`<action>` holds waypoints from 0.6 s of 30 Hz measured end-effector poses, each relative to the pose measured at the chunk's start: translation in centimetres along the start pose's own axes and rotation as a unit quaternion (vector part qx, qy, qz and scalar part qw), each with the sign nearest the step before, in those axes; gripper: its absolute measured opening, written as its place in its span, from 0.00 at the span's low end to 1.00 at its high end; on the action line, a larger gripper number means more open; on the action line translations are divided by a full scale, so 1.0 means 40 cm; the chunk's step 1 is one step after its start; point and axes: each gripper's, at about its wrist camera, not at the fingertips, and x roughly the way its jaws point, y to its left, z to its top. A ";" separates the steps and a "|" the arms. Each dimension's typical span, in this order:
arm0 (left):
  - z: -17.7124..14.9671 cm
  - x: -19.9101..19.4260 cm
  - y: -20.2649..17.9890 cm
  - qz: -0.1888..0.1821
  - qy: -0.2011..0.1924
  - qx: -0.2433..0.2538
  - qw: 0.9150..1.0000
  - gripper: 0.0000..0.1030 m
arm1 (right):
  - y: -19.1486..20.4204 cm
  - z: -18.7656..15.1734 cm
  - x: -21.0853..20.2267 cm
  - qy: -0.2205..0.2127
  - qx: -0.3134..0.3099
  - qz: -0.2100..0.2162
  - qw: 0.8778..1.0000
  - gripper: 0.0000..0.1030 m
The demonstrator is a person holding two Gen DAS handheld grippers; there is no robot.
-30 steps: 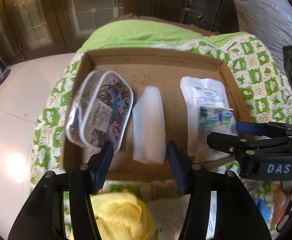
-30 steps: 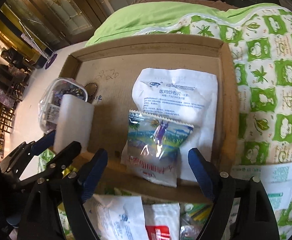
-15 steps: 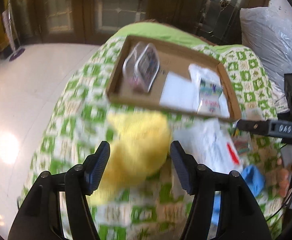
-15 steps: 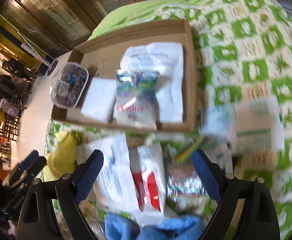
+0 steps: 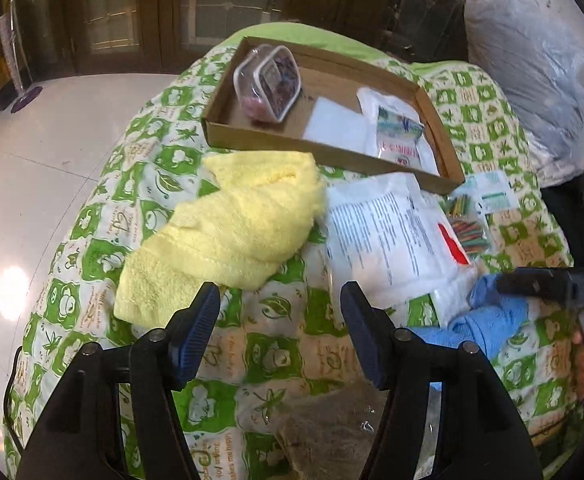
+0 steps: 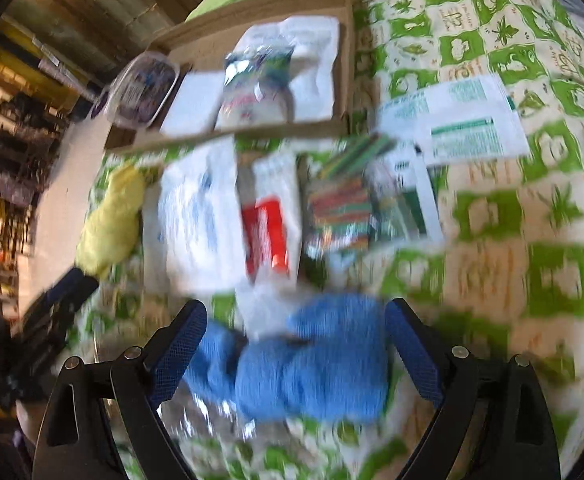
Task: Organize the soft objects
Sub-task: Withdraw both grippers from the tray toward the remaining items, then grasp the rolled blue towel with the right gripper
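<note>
Black gripper point(image 5: 279, 332) frames, blue pads, silver screws.

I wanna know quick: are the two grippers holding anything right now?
Left gripper: open, holding nothing.
Right gripper: open, holding nothing, blue cloth below it.

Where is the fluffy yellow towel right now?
In the left wrist view the fluffy yellow towel lies on the green-and-white quilt, just in front of the shallow cardboard tray and left of the white printed packet.
</note>
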 end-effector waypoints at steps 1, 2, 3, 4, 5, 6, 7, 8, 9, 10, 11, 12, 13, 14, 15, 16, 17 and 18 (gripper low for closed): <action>-0.001 0.002 -0.001 0.001 0.002 0.000 1.000 0.60 | 0.010 -0.010 -0.007 0.003 -0.012 -0.003 1.000 0.89; 0.000 0.005 0.000 0.003 0.004 -0.001 1.000 0.60 | 0.020 -0.021 -0.013 0.007 -0.024 -0.006 1.000 0.89; 0.000 0.008 0.002 0.003 0.006 -0.002 1.000 0.60 | 0.027 -0.029 -0.016 0.011 -0.033 -0.008 0.999 0.89; -0.002 0.008 0.002 0.003 0.006 -0.002 1.000 0.60 | 0.035 -0.035 -0.018 0.015 -0.040 -0.010 0.999 0.89; -0.003 0.008 0.001 0.003 0.007 -0.002 1.000 0.60 | 0.041 -0.039 -0.018 0.017 -0.045 -0.012 0.999 0.89; -0.004 0.008 0.000 0.003 0.009 -0.001 1.000 0.60 | 0.042 -0.040 -0.017 0.016 -0.047 -0.013 0.999 0.89; -0.006 0.009 -0.002 0.004 0.010 0.001 1.000 0.60 | 0.042 -0.037 -0.016 0.016 -0.046 -0.016 0.999 0.89; -0.008 0.009 -0.007 0.004 0.011 0.004 1.000 0.60 | 0.040 -0.034 -0.013 0.017 -0.044 -0.019 0.999 0.89; -0.010 0.009 -0.009 0.004 0.012 0.006 1.000 0.60 | 0.038 -0.033 -0.014 0.017 -0.043 -0.021 0.999 0.90; -0.011 0.011 -0.013 0.004 0.013 0.009 1.000 0.60 | 0.040 -0.033 -0.017 0.018 -0.046 -0.021 0.999 0.89; -0.012 0.013 -0.017 0.004 0.015 0.013 1.000 0.60 | 0.044 -0.034 -0.018 0.019 -0.051 -0.023 0.998 0.89; -0.012 0.016 -0.020 0.006 0.017 0.016 1.000 0.60 | 0.055 -0.040 -0.007 0.021 -0.056 -0.024 0.998 0.90; -0.012 0.020 -0.022 0.006 0.019 0.018 1.000 0.60 | 0.064 -0.044 -0.002 0.029 -0.064 -0.024 0.997 0.90; -0.012 0.022 -0.022 0.005 0.021 0.018 1.000 0.60 | 0.075 -0.049 0.009 0.037 -0.074 -0.024 0.996 0.91; -0.013 0.025 -0.020 0.005 0.023 0.017 1.000 0.60 | 0.084 -0.052 0.020 0.042 -0.082 -0.026 0.995 0.92; -0.013 0.025 -0.018 0.005 0.024 0.016 1.000 0.60 | 0.095 -0.059 0.034 0.047 -0.092 -0.034 0.994 0.92; -0.014 0.024 -0.016 0.004 0.023 0.014 1.000 0.60 | 0.102 -0.064 0.047 0.051 -0.099 -0.041 0.993 0.92; -0.013 0.023 -0.014 0.003 0.023 0.012 1.000 0.60 | 0.107 -0.067 0.059 0.055 -0.104 -0.046 0.992 0.92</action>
